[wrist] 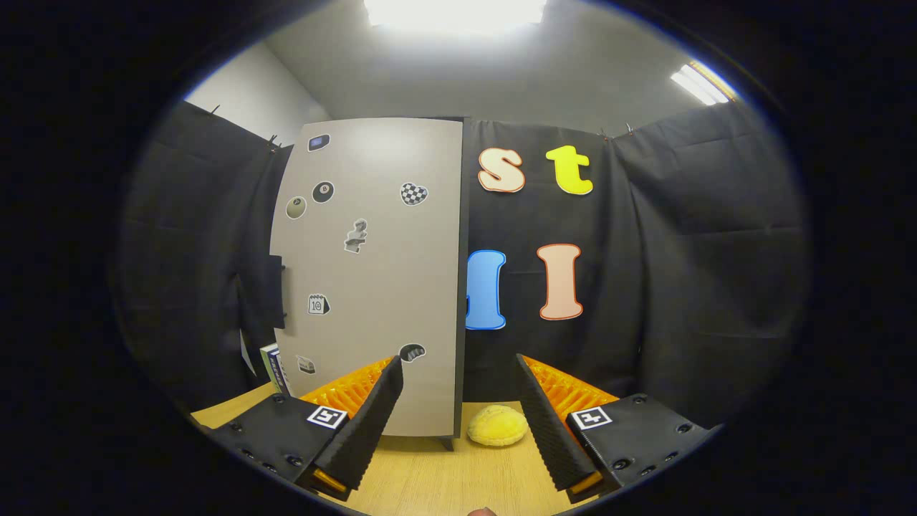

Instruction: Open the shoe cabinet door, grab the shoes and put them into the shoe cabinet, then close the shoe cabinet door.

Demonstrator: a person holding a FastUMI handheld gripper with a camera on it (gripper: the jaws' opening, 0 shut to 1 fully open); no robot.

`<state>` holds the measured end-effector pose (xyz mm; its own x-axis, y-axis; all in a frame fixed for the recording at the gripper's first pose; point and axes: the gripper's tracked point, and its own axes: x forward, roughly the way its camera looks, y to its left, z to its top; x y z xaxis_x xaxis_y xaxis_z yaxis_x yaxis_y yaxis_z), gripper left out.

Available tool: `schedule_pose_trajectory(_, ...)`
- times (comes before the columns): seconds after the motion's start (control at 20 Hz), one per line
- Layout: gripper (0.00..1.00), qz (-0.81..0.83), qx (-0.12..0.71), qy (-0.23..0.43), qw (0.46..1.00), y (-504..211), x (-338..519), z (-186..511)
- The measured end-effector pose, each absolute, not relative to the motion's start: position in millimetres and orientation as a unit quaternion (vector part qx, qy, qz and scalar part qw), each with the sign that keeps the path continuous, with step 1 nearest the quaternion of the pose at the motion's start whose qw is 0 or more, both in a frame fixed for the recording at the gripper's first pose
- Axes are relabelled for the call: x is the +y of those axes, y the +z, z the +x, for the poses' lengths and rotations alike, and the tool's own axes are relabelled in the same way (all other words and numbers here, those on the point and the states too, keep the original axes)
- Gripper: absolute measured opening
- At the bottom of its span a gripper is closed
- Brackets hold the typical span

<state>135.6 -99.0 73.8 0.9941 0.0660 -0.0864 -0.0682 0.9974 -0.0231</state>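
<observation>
The gripper (458, 390) fingers stand apart, empty, facing the closed shoe cabinet door (372, 272); yellow shoe (498, 425) between them.

Bare table (430, 476) ahead; shut cabinet door (372, 272) blocks beyond.

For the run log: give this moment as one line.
gripper: open, empty | cabinet door: closed | yellow shoe: on table, beside cabinet

The hand-held gripper (458, 401) has two wedge-shaped fingers (372, 423) with ribbed pads, each on a black screw-studded block bearing a square black-and-white marker tag (327, 416).
</observation>
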Motion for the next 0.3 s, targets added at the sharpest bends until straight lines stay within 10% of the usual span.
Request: schedule_pose_trajectory(0.3,0.97,-0.013,0.041,0.035,0.998,74.3,-98.4,137.0)
